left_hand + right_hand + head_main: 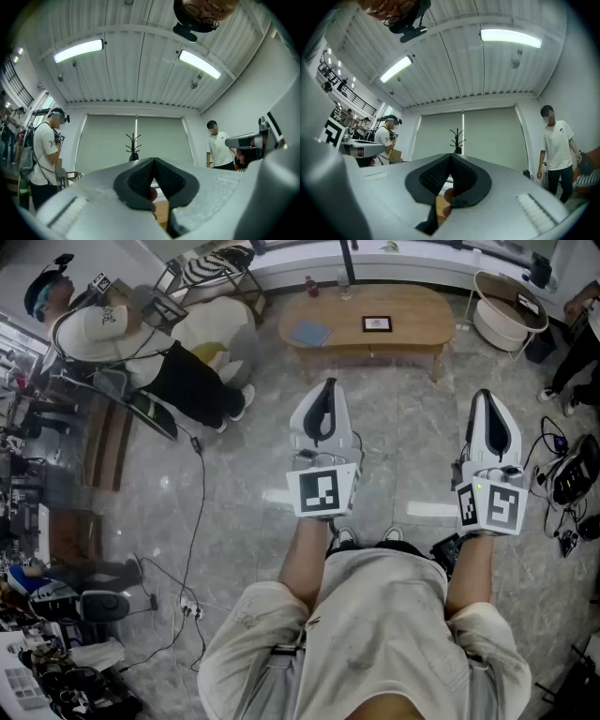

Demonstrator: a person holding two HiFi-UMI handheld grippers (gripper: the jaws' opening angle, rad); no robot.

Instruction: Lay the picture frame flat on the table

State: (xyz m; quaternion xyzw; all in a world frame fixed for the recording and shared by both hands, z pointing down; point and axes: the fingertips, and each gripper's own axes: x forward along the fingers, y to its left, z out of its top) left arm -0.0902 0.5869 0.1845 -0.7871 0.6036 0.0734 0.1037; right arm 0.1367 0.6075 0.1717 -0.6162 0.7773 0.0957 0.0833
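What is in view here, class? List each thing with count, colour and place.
table: one, wooden, far middle of floor
frame: one, dark, on table
blue item: one, on table, left of frame
tub: one, white, right of table
cables: several, black, on floor
coat stand: one, black, before the blind
lights: two, white, on ceiling
bystanders: at least two, white shirts, standing left and right
left gripper: one, white and black, shut, empty
right gripper: one, white and black, shut, empty
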